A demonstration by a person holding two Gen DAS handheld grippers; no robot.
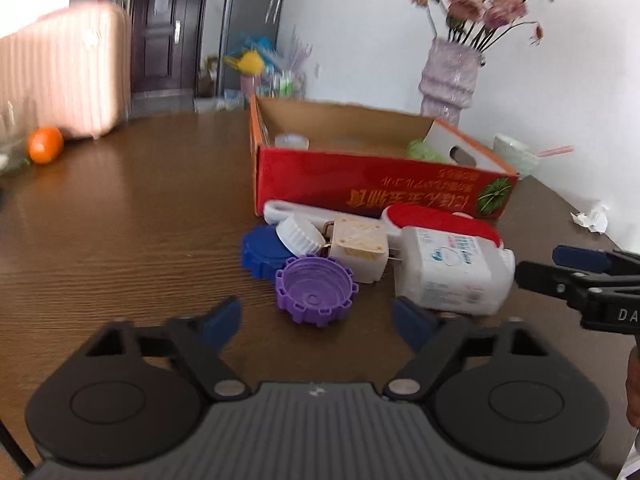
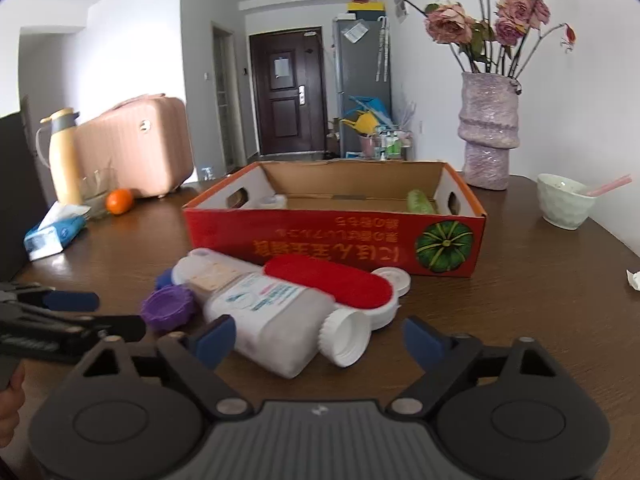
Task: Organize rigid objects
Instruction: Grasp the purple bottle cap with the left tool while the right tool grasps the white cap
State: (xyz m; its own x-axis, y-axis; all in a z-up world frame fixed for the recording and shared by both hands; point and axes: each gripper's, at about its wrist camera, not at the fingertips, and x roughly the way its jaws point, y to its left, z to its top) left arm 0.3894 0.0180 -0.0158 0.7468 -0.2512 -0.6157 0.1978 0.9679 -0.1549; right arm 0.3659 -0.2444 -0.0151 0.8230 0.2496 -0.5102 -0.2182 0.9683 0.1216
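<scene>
A pile of small items lies in front of a red cardboard box (image 1: pixel 376 184) (image 2: pixel 320 240). It holds a purple cap (image 1: pixel 314 294) (image 2: pixel 170 306), a blue cap (image 1: pixel 264 252), a white cap (image 1: pixel 300 234), a beige padlock-like block (image 1: pixel 358 248), a white bottle (image 1: pixel 452 270) (image 2: pixel 276 316) on its side and a red-topped brush (image 1: pixel 440 222) (image 2: pixel 332 280). My left gripper (image 1: pixel 316 320) (image 2: pixel 120 315) is open just short of the purple cap. My right gripper (image 2: pixel 318 340) (image 1: pixel 538 266) is open, with the bottle's end and another white cap (image 2: pixel 344 338) between its fingers, not pinched.
Inside the box sit a tape roll (image 2: pixel 272 201) and a green item (image 2: pixel 420 202). A vase (image 2: pixel 490 132) and a bowl (image 2: pixel 562 200) stand at the back right. An orange (image 2: pixel 119 201), a tissue pack (image 2: pixel 52 236), a thermos (image 2: pixel 64 156) and a pink suitcase (image 2: pixel 140 144) are at the left.
</scene>
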